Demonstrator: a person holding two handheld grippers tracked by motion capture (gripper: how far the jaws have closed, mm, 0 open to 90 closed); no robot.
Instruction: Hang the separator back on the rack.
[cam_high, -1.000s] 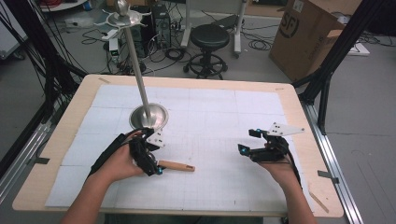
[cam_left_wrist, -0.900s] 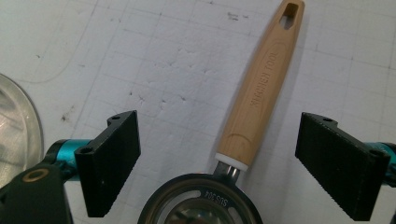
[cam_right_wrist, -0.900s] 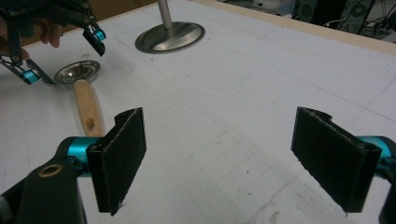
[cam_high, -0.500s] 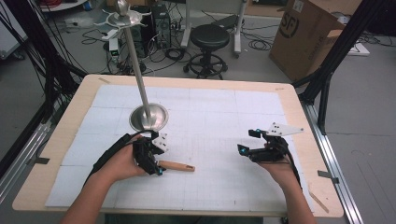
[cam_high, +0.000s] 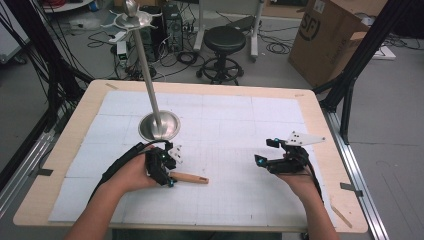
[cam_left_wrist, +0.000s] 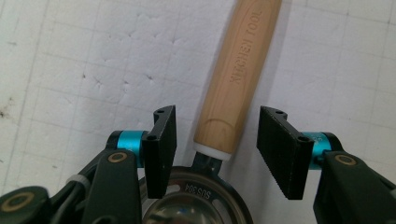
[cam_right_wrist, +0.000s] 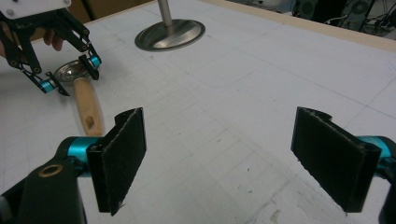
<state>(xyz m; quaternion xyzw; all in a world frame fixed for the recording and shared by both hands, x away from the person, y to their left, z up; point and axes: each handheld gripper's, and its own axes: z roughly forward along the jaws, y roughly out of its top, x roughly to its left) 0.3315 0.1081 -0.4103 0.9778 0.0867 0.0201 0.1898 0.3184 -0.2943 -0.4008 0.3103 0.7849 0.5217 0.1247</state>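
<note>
The table (cam_high: 320, 107) has a pale wood rim around a white mat (cam_high: 235, 130) ruled with a faint grey grid. The kitchen tool (cam_left_wrist: 238, 74) has a light tan wooden handle with a white collar and a shiny silver metal bowl — the stand (cam_high: 159, 125) is the same polished silver. Both the left gripper (cam_left_wrist: 215, 144) and the right gripper (cam_right_wrist: 229, 158) are black with ribbed black pads and bright teal collars — brass-coloured rivets dot their arms.

The pale wooden handle (cam_left_wrist: 238, 74), smooth and matt, bears stamped lettering and joins a shiny steel bowl (cam_left_wrist: 191, 210). The white gridded paper sheet (cam_left_wrist: 84, 70) looks matt and dimpled. The round polished metal stand base (cam_high: 159, 125) gleams. The hand-held gripper's black pads (cam_right_wrist: 121, 158) look ribbed, matt.
</note>
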